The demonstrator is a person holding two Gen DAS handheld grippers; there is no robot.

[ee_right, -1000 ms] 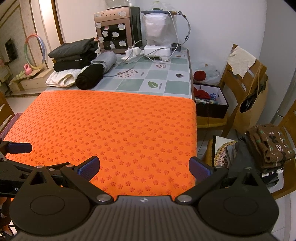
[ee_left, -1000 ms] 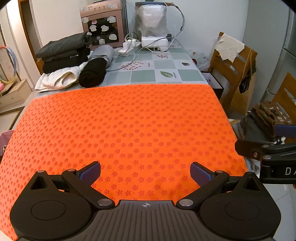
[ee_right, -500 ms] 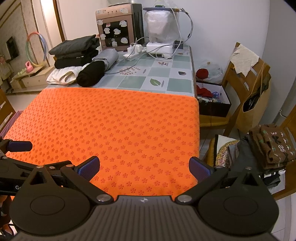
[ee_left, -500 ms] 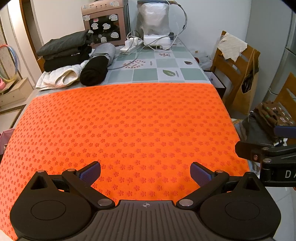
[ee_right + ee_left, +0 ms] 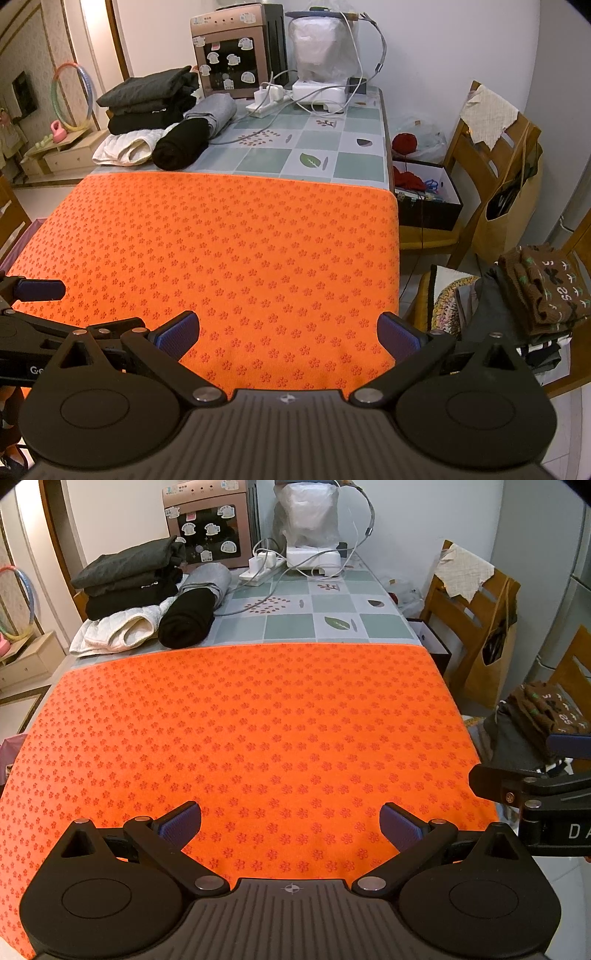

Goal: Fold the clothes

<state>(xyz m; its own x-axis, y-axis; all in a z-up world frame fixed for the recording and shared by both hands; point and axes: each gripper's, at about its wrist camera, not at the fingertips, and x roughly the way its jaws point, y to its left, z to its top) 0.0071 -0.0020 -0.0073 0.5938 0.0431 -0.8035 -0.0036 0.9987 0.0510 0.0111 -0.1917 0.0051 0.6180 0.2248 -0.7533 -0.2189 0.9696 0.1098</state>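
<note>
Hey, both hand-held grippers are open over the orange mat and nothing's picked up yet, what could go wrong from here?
1. The unfolded clothes pile sits on a chair beside the table, off the orange mat; pulling one garment may drag others to the floor.
2. The left hand-held gripper and right hand-held gripper hover close together and could collide.
3. Cables trail near the folded stack; placing clothes there could snag them.

both tools (image 5: 290,825) (image 5: 288,341) slightly farther back

Two grippers (image 5: 290,823) (image 5: 288,341) — one orange mat (image 5: 258,731)
</note>
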